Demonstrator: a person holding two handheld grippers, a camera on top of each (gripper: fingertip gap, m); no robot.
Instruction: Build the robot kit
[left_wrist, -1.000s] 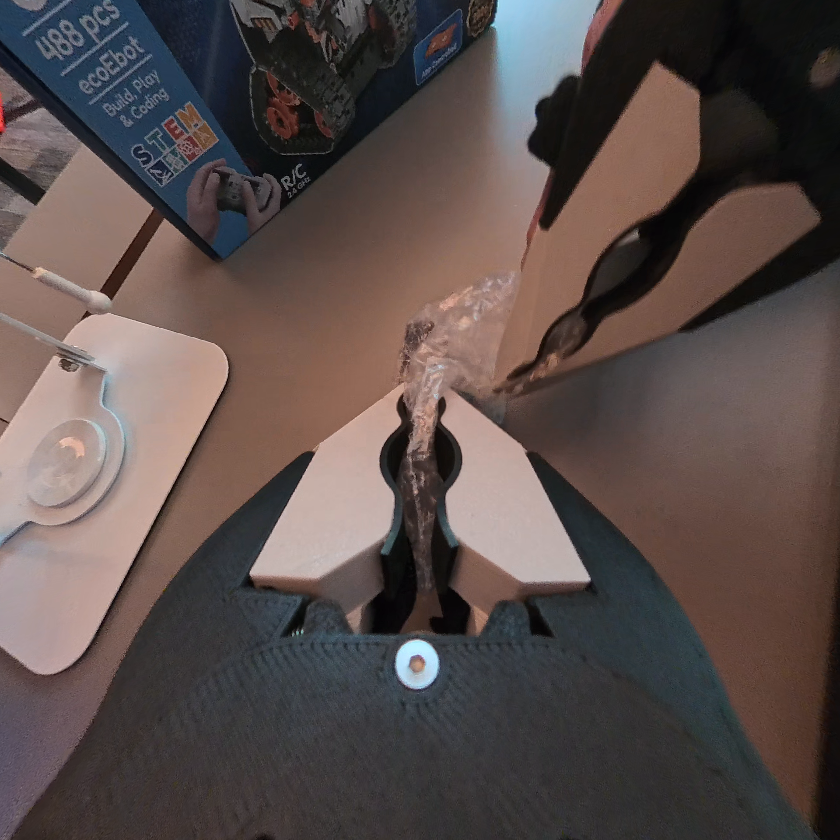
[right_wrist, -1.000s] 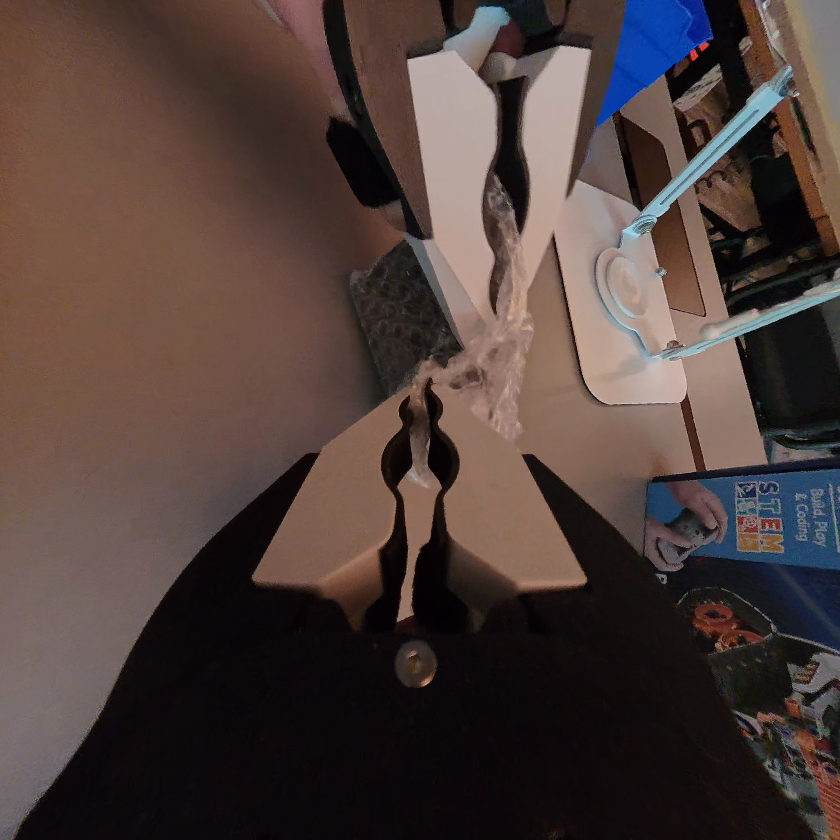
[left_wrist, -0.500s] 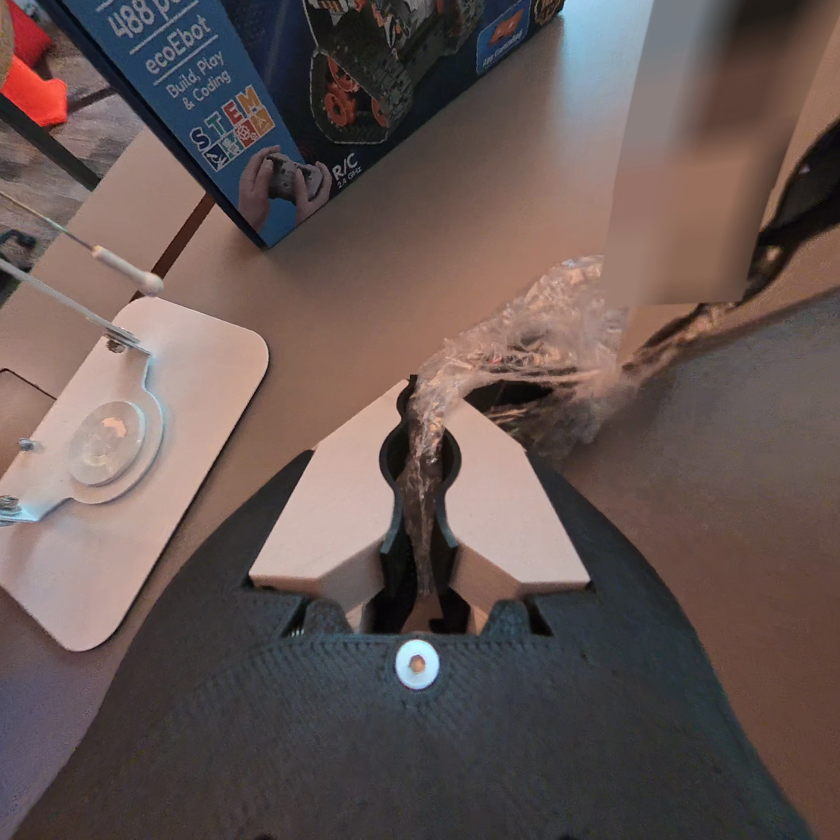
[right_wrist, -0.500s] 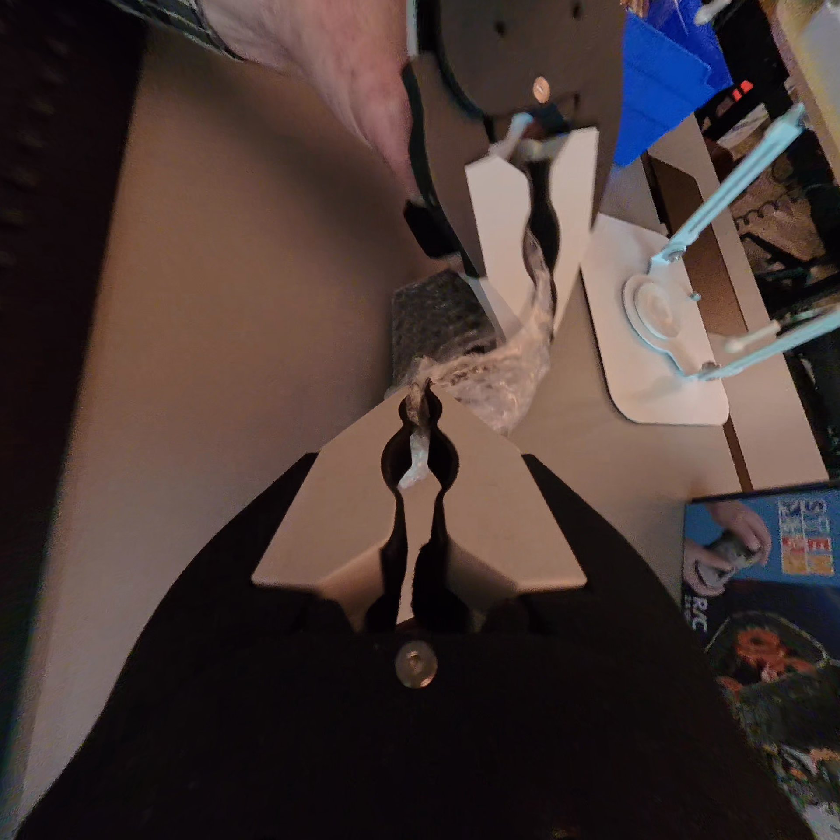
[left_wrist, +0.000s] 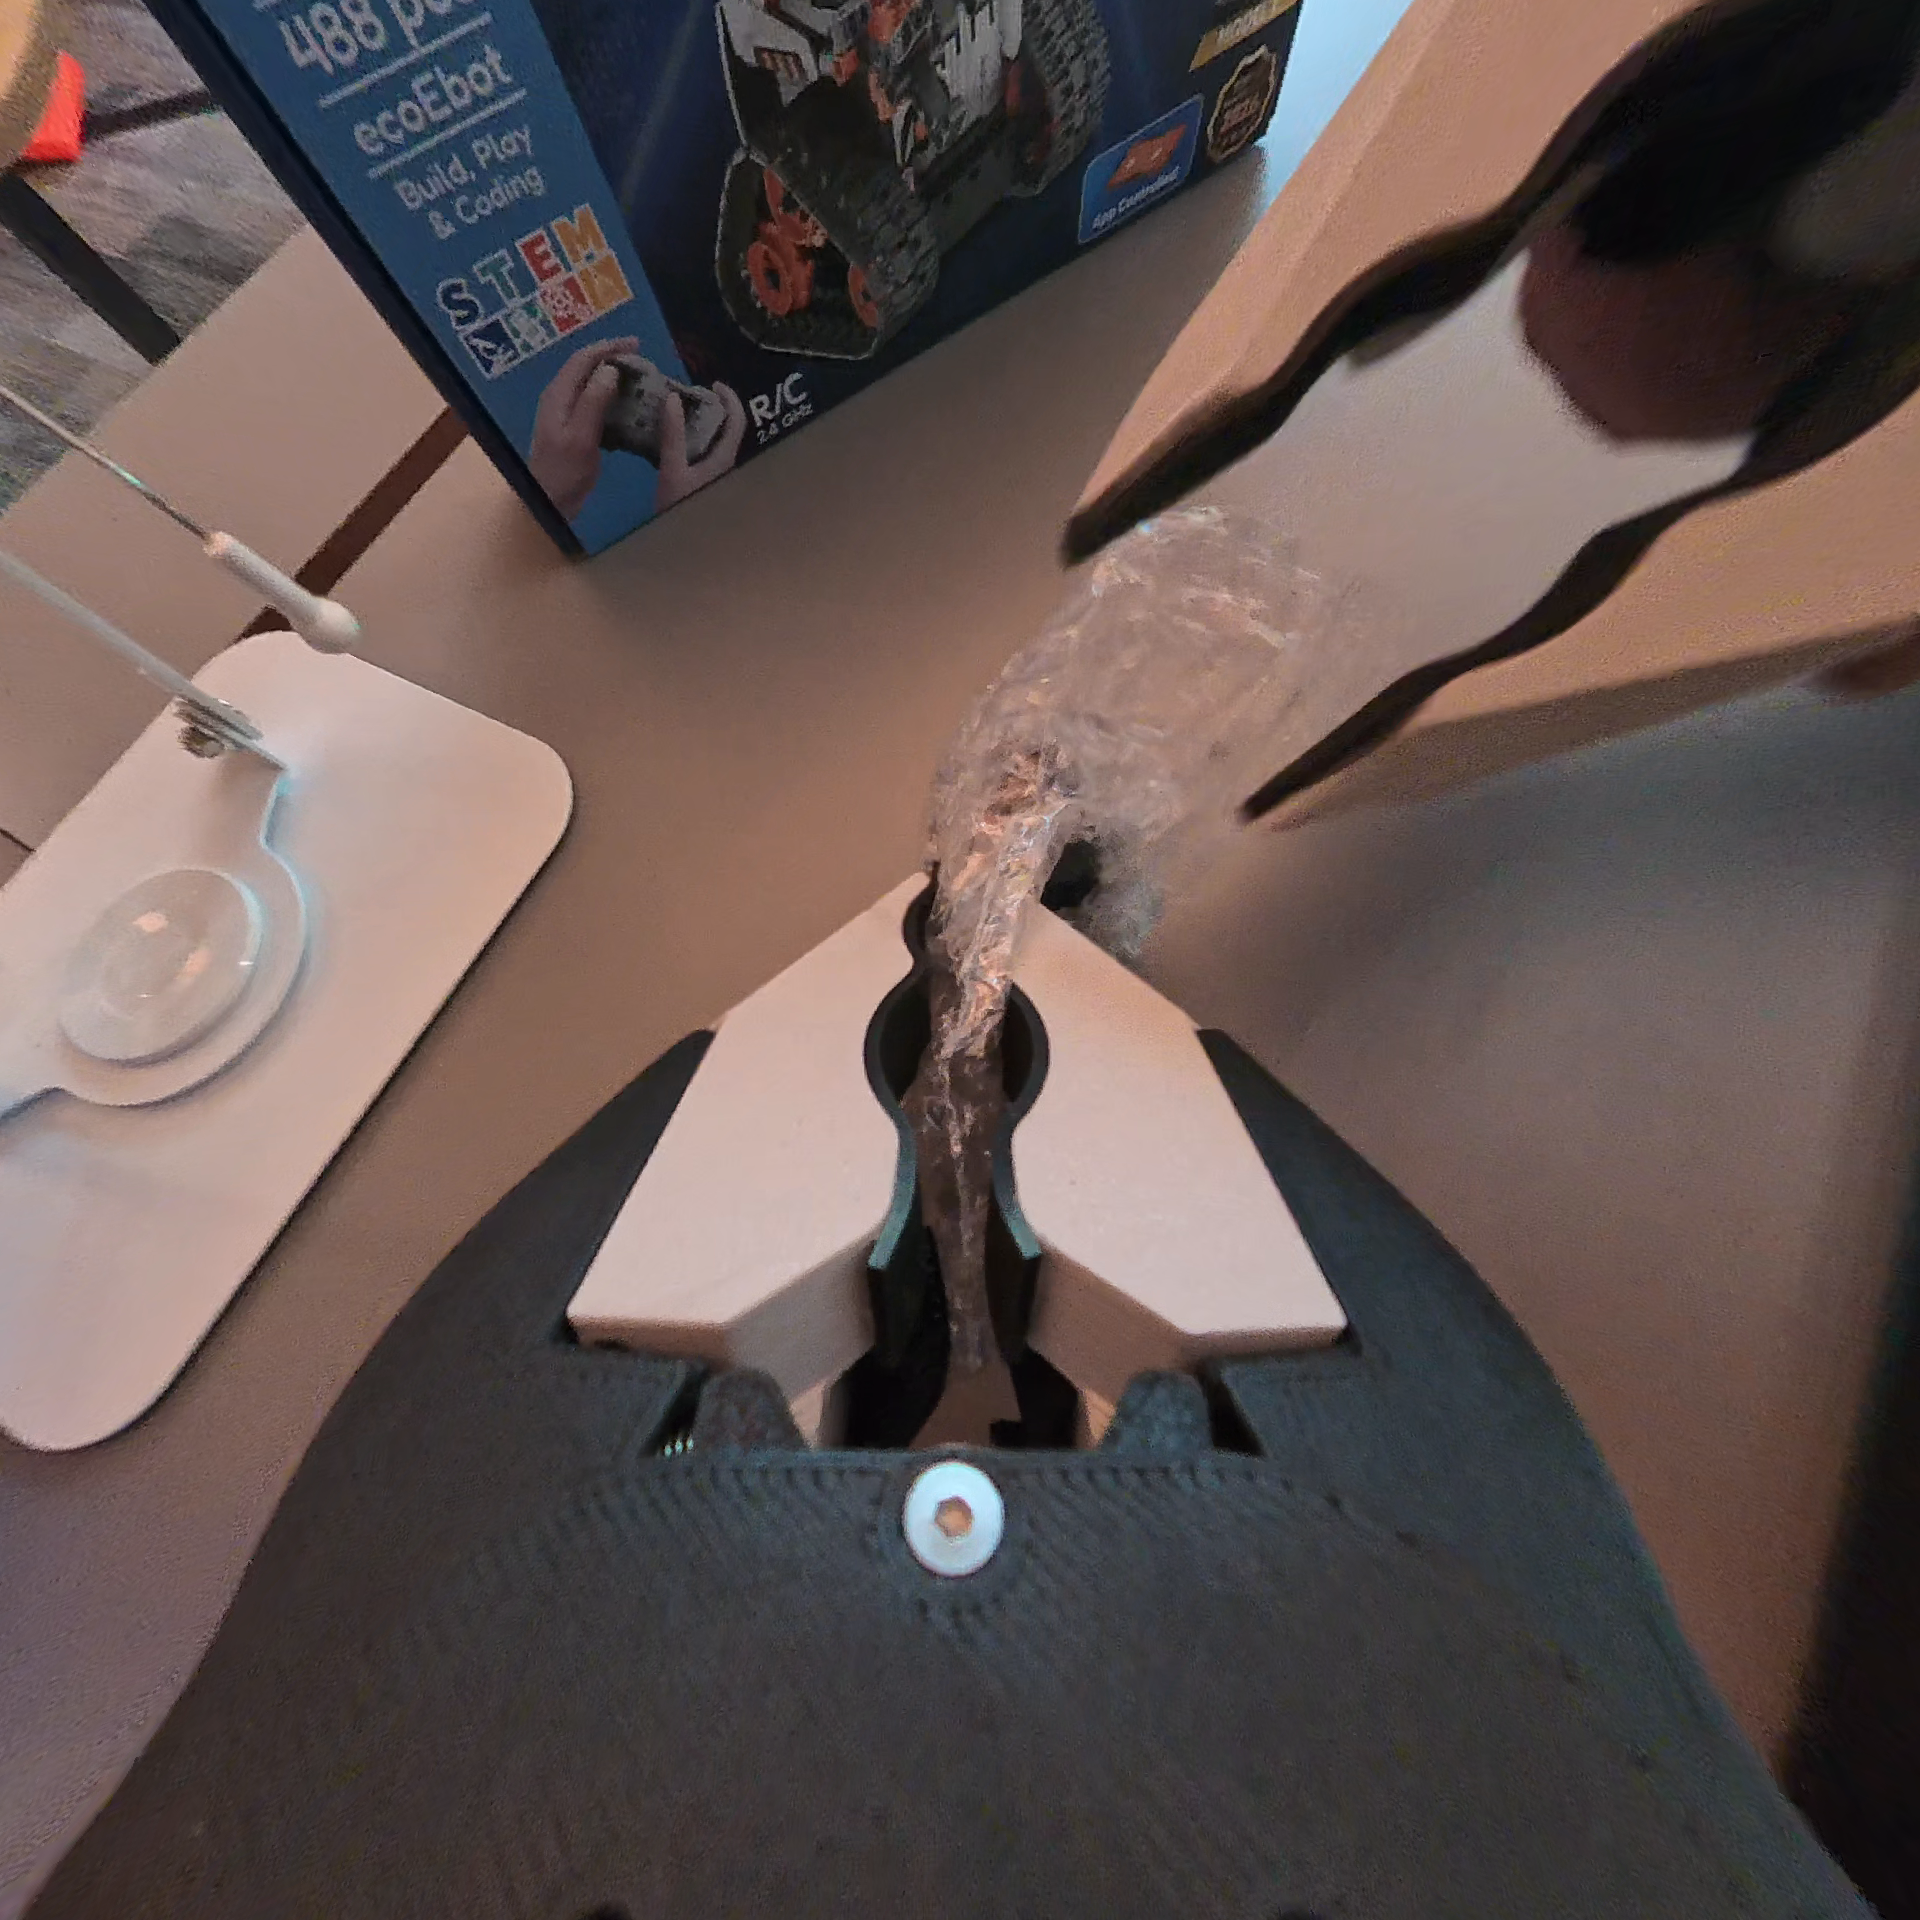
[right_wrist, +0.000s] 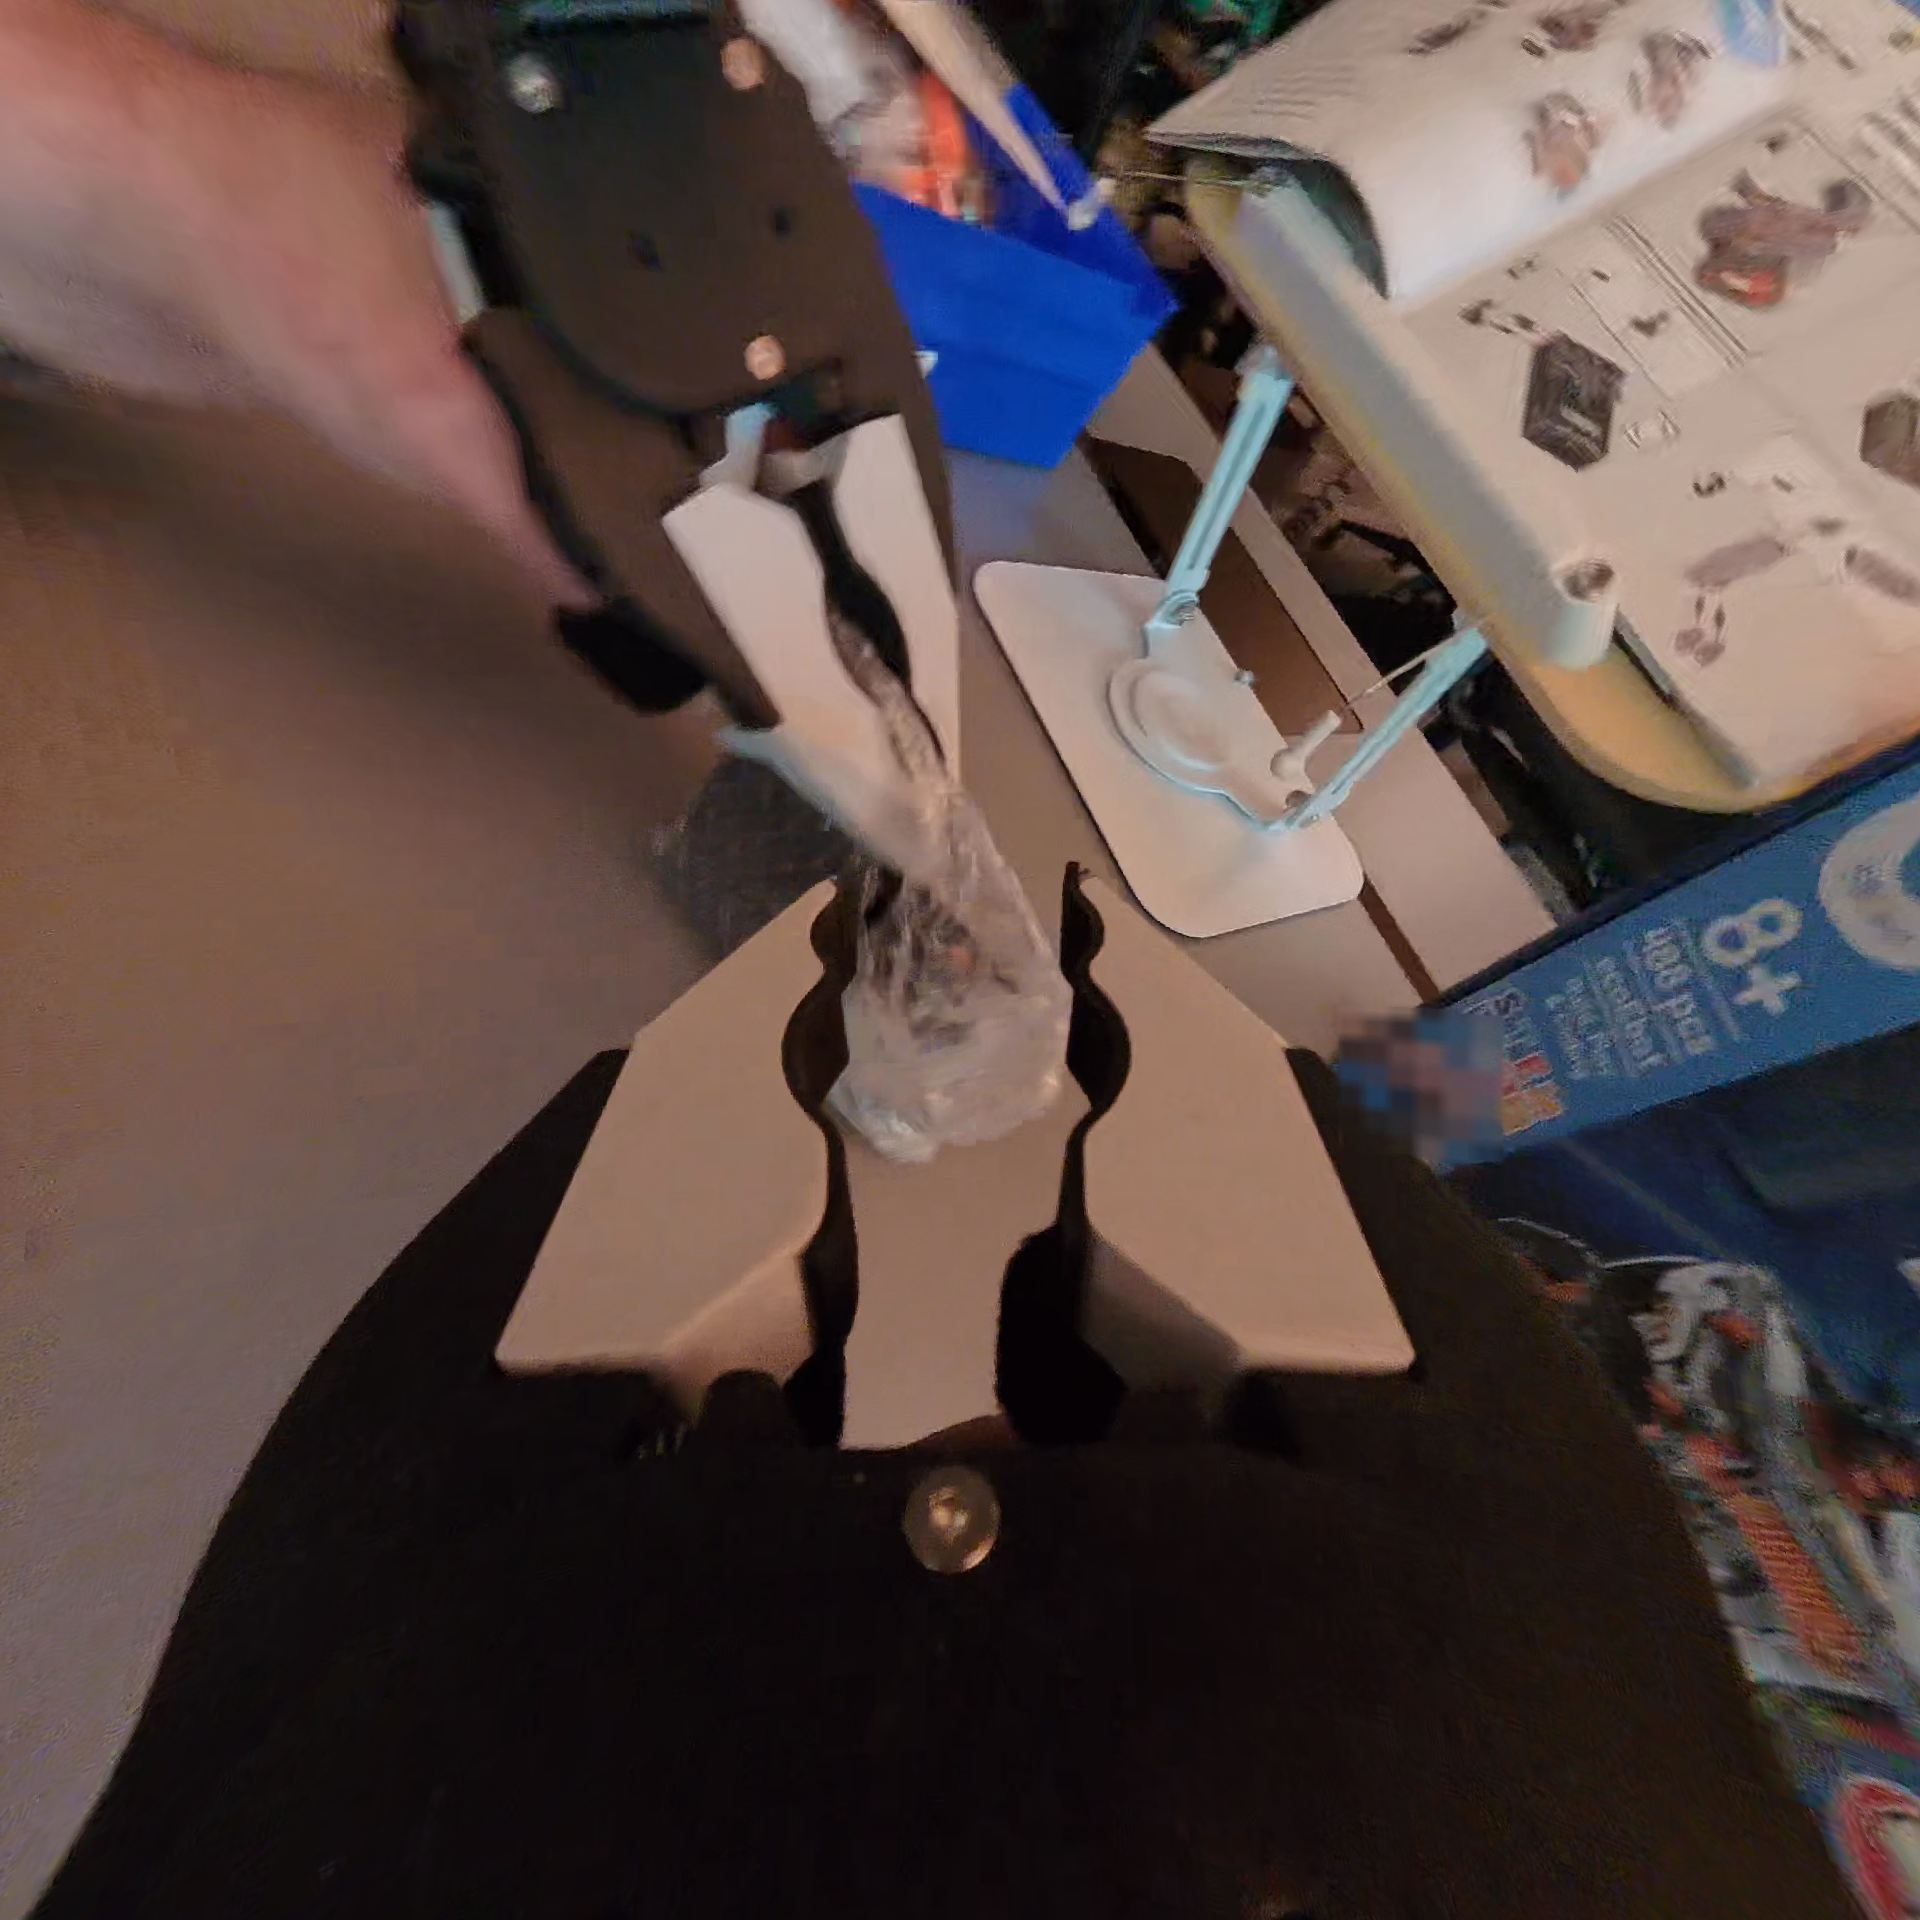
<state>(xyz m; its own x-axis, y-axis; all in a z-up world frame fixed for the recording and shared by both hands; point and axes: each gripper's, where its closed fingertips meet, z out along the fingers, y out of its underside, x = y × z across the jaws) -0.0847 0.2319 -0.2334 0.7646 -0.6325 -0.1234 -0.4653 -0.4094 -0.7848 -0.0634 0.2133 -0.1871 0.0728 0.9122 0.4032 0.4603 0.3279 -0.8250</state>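
Left wrist view: the left hand-held gripper is clamped on a twisted neck of crinkly clear plastic bag above the tan counter, beside a glossy blue box.

Right wrist view: the right hand-held gripper, pinched on the bag half a second ago, now stands spread, the bag's bulge loose between its fingers.

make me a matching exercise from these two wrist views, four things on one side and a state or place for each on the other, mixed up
Things:
1. left gripper
2. right gripper
3. clear plastic bag
4. white stand base

States or places:
A. flat on the table, beside the blue box
B. shut on a twisted end of plastic
C. open, with plastic lying between its fingers
D. crumpled, running from one gripper toward the other

Pairs: 1-B, 2-C, 3-D, 4-A
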